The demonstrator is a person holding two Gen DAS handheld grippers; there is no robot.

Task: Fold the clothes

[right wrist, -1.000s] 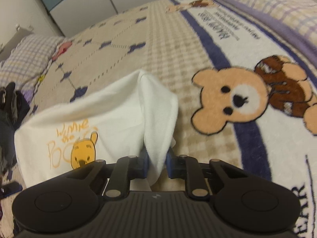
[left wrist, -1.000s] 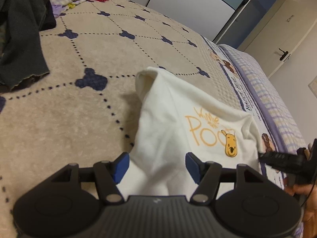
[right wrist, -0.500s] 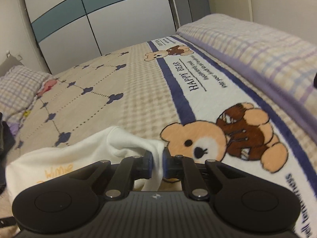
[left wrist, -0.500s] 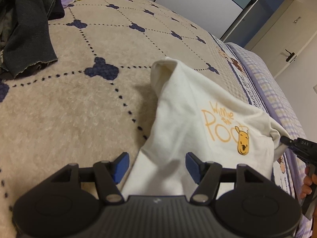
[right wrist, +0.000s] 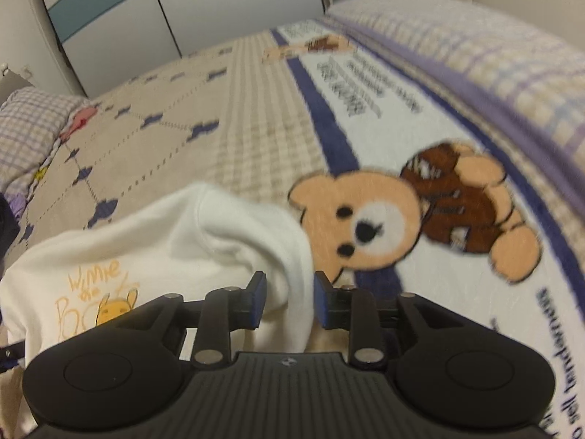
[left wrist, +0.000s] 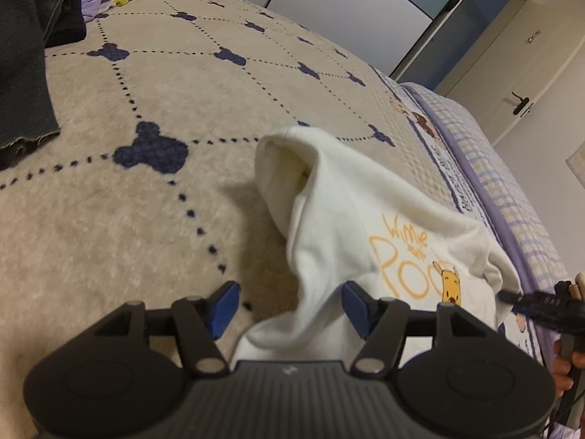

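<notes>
A white garment (left wrist: 351,219) with a yellow Winnie the Pooh print lies rumpled on the beige blanket (left wrist: 146,219) of a bed. My left gripper (left wrist: 289,305) stands open, and a hanging fold of the garment passes loosely between its blue pads, nearer the right one. In the right wrist view the garment (right wrist: 153,248) bunches up at my right gripper (right wrist: 289,300). Its jaws are opening, with a fold of cloth still between the pads but no longer pinched. The right gripper (left wrist: 530,301) also shows at the garment's right corner, held by a hand (left wrist: 563,362).
A dark garment (left wrist: 22,55) lies at the bed's far left, with a checked pillow (right wrist: 29,128) beyond. The blanket's bear print (right wrist: 365,219) and a purple checked quilt (right wrist: 493,55) lie to the right. A wardrobe (left wrist: 347,11) and a door (left wrist: 519,102) stand behind.
The right gripper's jaws, pinched on the cloth fold before, now stand apart around it. The left gripper has come lower and closer to the garment, whose near edge now hangs between its fingers.
</notes>
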